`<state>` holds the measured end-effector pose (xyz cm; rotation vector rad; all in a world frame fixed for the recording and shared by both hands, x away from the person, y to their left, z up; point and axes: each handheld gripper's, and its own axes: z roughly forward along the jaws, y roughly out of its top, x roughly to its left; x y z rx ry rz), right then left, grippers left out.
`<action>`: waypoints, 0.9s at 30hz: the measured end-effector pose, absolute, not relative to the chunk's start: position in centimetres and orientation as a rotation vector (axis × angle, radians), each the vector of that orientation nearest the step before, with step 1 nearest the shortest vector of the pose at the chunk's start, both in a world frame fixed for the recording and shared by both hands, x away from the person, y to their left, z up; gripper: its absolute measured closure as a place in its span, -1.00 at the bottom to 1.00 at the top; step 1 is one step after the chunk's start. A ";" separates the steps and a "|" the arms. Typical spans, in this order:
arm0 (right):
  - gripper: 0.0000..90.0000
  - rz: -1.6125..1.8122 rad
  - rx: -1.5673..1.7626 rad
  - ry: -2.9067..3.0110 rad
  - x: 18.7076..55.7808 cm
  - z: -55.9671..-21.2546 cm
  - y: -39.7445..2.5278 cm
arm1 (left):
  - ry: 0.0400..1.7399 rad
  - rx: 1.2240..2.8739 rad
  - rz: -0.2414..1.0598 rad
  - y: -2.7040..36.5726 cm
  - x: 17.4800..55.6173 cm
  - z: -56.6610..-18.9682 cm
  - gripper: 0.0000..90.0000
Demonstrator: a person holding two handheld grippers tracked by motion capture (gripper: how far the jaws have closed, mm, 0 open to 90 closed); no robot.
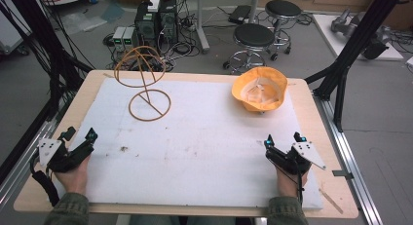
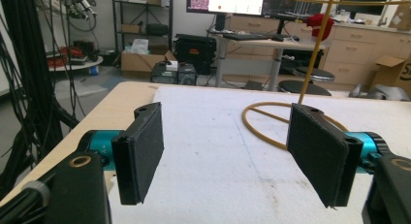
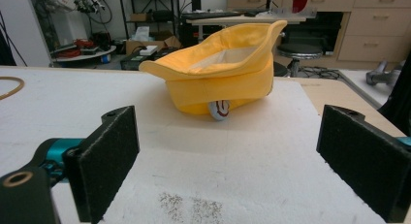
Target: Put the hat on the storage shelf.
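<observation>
High view: a white foam mat [image 1: 195, 152] is laid over the wooden table [image 1: 311, 108]. The left gripper [image 1: 78, 135] is held at the near left edge and the right gripper [image 1: 283, 139] at the near right edge, each with jaws spread apart and nothing between them. A yellow bucket hat [image 1: 259, 88] is seen upturned at the far right of the mat, well apart from the right gripper; a wire hat stand [image 1: 142, 81] is set at the far left, ahead of the left gripper. In the right gripper view the hat [image 3: 220, 71] is tilted, propped on a small round white object [image 3: 219, 109] under its crown; what that object is cannot be told. Risk, as judged: the soft brim may be folded or slid away if only one edge is pinched, and the light stand may be tipped if the hat is pushed against its ring. The hat's hollow is lined in white; nothing else is seen in it.
</observation>
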<state>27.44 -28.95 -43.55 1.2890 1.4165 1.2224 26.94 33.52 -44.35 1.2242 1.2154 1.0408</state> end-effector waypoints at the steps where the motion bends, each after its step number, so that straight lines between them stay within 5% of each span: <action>1: -0.85 1.224 1.285 1.421 27.5 -43.6 -29.0 | 1.215 1.224 1.041 33.5 26.9 -44.3 -0.34; 27: -0.85 1.209 1.295 1.440 27.5 -43.6 -29.1 | 1.218 1.215 1.024 33.6 27.1 -44.4 -0.34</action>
